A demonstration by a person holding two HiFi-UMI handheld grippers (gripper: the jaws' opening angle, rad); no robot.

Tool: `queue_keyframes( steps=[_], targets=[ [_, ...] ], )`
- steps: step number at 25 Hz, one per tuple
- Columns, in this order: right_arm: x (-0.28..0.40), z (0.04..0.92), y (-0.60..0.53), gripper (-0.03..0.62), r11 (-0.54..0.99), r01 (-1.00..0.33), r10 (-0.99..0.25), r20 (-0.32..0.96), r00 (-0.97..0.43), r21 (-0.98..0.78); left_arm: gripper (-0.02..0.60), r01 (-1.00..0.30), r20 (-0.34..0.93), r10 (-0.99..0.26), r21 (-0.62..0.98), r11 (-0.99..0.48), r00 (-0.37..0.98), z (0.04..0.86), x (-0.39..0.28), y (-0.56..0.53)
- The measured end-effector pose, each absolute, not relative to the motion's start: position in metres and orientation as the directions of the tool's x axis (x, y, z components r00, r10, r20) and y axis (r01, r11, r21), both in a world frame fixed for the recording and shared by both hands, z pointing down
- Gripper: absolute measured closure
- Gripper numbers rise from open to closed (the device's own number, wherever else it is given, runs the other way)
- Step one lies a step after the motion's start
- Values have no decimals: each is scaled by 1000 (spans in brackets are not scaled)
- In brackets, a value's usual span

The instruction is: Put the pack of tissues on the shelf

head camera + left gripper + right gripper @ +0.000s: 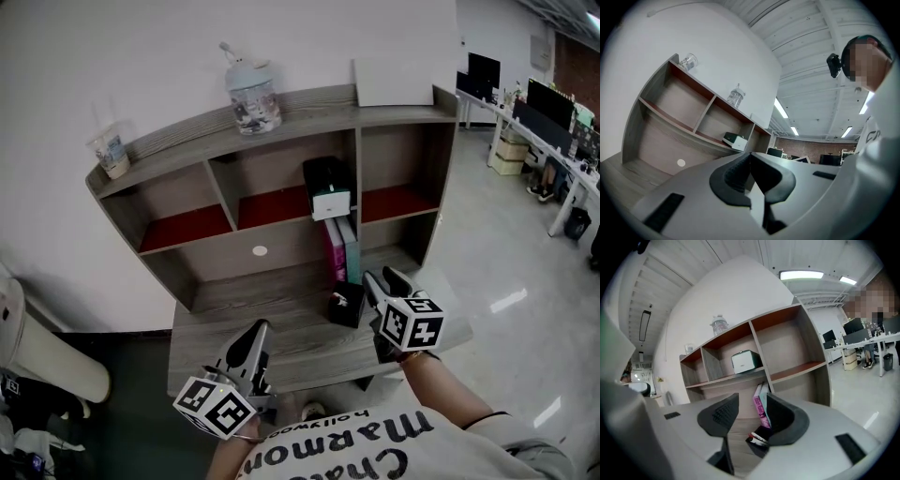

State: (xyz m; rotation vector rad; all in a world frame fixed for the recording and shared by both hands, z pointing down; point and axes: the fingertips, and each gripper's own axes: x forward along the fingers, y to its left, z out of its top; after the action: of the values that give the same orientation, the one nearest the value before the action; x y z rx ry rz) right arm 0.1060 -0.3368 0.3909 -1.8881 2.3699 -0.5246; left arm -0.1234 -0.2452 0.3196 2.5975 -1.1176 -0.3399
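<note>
The pack of tissues (328,187), a dark green and white box, rests on the red board of the middle compartment of the grey wooden shelf unit (281,127). It also shows in the left gripper view as the pack (736,139) and in the right gripper view as the pack (746,361). My right gripper (382,277) hovers low over the desk in front of the shelf. Its jaws stand partly apart, and nothing is between them in the right gripper view (752,399). My left gripper (260,328) is near the desk's front edge, with its jaws closed together and empty (750,155).
A pink and a teal book (340,248) stand under the tissues. A black pen holder (346,305) sits just left of the right gripper. A water jug (253,94), a plastic cup (112,150) and a white board (394,80) top the shelf. Office desks (534,122) are at right.
</note>
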Motion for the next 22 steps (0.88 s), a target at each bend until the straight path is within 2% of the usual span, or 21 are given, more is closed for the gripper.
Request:
queue_keyframes(
  steps=[4, 8, 11, 13, 16, 22],
  targets=[
    [118, 385, -298, 415, 221, -926, -954, 128, -271, -307, 563, -669, -90, -737, 358, -652, 670, 327, -108, -214],
    [126, 372, -261, 476, 257, -911, -952, 78, -297, -323, 564, -679, -79, -746, 361, -639, 661, 335, -97, -187],
    [130, 366, -240, 488, 275, -907, -949, 59, -309, -320, 563, -680, -62, -745, 365, -636, 664, 344, -89, -172],
    [130, 365, -228, 512, 285, -909, -948, 54, -315, -305, 564, -682, -49, -745, 366, -633, 665, 349, -85, -165],
    [131, 366, -213, 583, 298, -917, -945, 52, -322, -265, 563, -682, -40, -746, 374, -628, 665, 356, -80, -155],
    [140, 374, -193, 586, 295, -941, -948, 73, -311, -167, 563, -671, -25, -728, 367, -644, 685, 367, -62, -142]
  ],
)
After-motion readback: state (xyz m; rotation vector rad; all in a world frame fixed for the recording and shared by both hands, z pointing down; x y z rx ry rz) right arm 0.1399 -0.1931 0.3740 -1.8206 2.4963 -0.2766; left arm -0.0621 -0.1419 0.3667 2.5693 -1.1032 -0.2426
